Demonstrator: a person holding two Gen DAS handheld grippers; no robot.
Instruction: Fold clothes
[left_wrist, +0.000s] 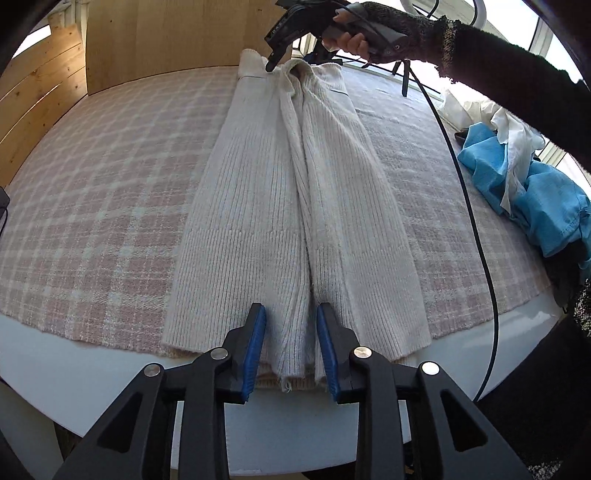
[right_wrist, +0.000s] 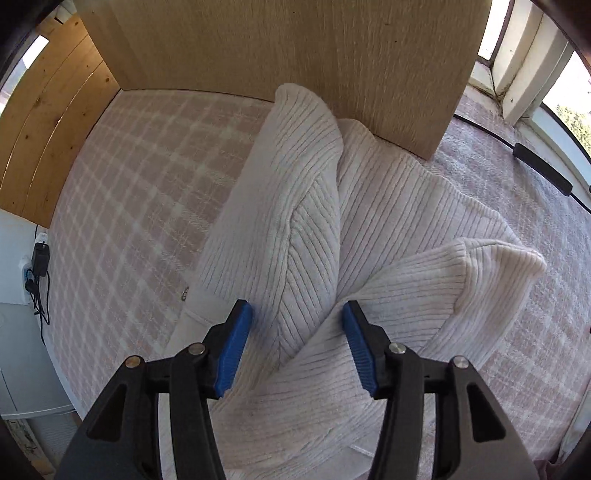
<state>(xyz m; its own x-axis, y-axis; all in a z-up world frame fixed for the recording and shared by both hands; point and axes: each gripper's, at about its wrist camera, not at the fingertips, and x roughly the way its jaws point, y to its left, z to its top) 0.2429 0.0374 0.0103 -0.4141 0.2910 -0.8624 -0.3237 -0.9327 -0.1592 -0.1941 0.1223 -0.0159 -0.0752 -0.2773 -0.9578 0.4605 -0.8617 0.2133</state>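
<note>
A cream ribbed knit garment lies lengthwise on the pink plaid cloth, both sides folded in to meet along the middle. My left gripper stands open over the near hem, its blue pads either side of the centre fold. At the far end a gloved hand holds my right gripper just above the collar. In the right wrist view that gripper is open, hovering over the crossed, folded-in top of the garment with nothing between its fingers.
A heap of blue and white clothes sits at the table's right edge. A black cable runs across the right side. A wooden panel stands right behind the garment's far end. The white table edge is close in front.
</note>
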